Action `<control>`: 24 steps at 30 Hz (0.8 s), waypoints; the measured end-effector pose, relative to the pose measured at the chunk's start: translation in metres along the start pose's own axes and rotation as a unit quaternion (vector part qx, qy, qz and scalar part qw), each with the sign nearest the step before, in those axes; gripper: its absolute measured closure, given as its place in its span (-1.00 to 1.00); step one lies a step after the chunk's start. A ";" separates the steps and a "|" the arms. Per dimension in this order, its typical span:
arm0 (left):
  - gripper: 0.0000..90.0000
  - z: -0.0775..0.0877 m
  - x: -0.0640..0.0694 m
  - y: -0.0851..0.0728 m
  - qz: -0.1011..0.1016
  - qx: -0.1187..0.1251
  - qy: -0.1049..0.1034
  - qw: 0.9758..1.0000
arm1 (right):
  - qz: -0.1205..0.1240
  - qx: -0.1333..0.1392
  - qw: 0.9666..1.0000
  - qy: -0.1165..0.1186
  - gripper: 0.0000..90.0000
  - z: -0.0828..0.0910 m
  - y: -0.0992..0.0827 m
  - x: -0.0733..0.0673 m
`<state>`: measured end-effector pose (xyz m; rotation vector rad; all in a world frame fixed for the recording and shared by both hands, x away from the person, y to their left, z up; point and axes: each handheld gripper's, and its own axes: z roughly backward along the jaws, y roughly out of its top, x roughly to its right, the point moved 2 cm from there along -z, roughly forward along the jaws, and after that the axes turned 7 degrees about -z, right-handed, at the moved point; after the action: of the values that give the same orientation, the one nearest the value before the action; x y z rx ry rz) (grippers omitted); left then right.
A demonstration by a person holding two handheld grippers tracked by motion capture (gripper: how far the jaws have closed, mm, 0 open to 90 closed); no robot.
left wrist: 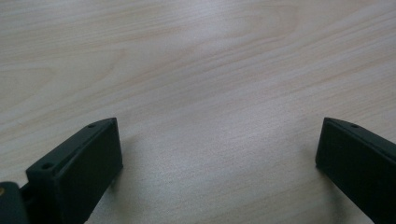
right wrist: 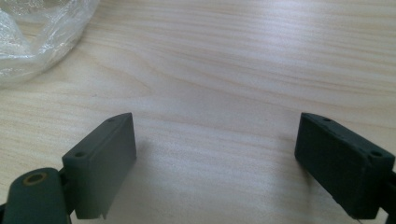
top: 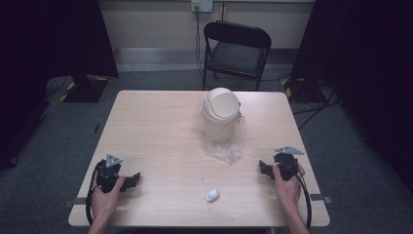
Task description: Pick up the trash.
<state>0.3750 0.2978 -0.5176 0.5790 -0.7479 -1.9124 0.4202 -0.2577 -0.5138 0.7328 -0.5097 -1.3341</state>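
A small cream bin with a swing lid (top: pixel 220 113) stands at the table's middle back on a clear plastic bag (top: pixel 225 148). A small white crumpled lump (top: pixel 211 195) lies near the front edge. My left gripper (top: pixel 134 178) rests on the table at the front left, held by a hand, jaws wide apart over bare wood (left wrist: pixel 219 140). At the front right, my right gripper (top: pixel 263 168) also rests in a hand, open with nothing between its jaws (right wrist: pixel 215 140). The bag's edge (right wrist: pixel 37 42) shows at the upper left of the right gripper view.
The light wooden table (top: pixel 156 126) stands on grey carpet. A black folding chair (top: pixel 237 48) stands behind the far edge. Dark curtains hang at both sides, with cables on the floor at the right (top: pixel 311 97).
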 end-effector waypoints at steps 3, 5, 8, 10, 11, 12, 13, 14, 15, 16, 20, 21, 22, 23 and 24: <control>-1.00 0.000 0.000 0.000 0.001 0.000 0.000 1.000 | 0.001 0.000 1.000 0.001 -0.74 0.000 0.000 0.000; -1.00 -0.001 -0.001 0.001 0.000 0.000 -0.001 1.000 | 0.002 -0.004 1.000 0.001 -0.70 0.001 0.000 0.001; -1.00 -0.001 -0.001 0.001 -0.002 -0.001 -0.001 1.000 | 0.000 -0.007 1.000 0.002 -0.67 0.002 0.001 0.002; -1.00 -0.001 -0.002 0.001 -0.003 -0.002 -0.001 1.000 | -0.003 -0.008 1.000 0.005 -0.66 0.003 0.002 0.004; -1.00 -0.001 -0.002 0.001 -0.002 -0.002 -0.001 1.000 | -0.001 -0.010 1.000 0.007 -0.66 0.003 0.002 0.004; -1.00 -0.001 -0.002 0.001 -0.003 -0.002 -0.001 1.000 | 0.001 -0.011 1.000 0.009 -0.65 0.003 0.002 0.005; -1.00 -0.001 -0.002 0.001 -0.003 -0.002 -0.001 1.000 | 0.003 -0.014 1.000 0.010 -0.64 0.004 0.002 0.005; -1.00 -0.001 -0.002 0.001 -0.002 -0.002 -0.001 1.000 | 0.006 -0.014 1.000 0.015 -0.64 0.005 0.002 0.004; -1.00 -0.001 -0.001 0.001 -0.002 -0.001 -0.001 1.000 | 0.006 -0.012 1.000 0.017 -0.64 0.006 0.003 0.003; -1.00 -0.001 -0.002 0.001 -0.003 -0.001 -0.001 1.000 | 0.008 -0.009 1.000 0.020 -0.64 0.007 0.004 0.002; -1.00 -0.001 -0.002 0.001 -0.003 -0.001 -0.002 1.000 | 0.004 0.003 0.999 0.039 -0.64 0.015 0.008 -0.003; -1.00 -0.001 -0.002 0.001 -0.003 -0.001 -0.001 1.000 | 0.009 0.006 0.999 0.046 -0.63 0.017 0.011 -0.008; -1.00 -0.001 -0.002 0.001 -0.003 -0.001 -0.001 1.000 | 0.009 0.006 0.999 0.046 -0.63 0.017 0.011 -0.008; -1.00 -0.001 -0.002 0.001 -0.003 -0.001 -0.002 1.000 | 0.017 0.008 0.998 0.054 -0.63 0.017 0.013 -0.012; -1.00 -0.001 -0.002 0.001 -0.003 -0.001 -0.002 1.000 | 0.021 0.007 0.998 0.057 -0.63 0.017 0.014 -0.014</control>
<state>0.3774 0.2987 -0.5176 0.5782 -0.7467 -1.9204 0.4158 -0.2461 -0.4910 0.8012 -0.4420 -1.2425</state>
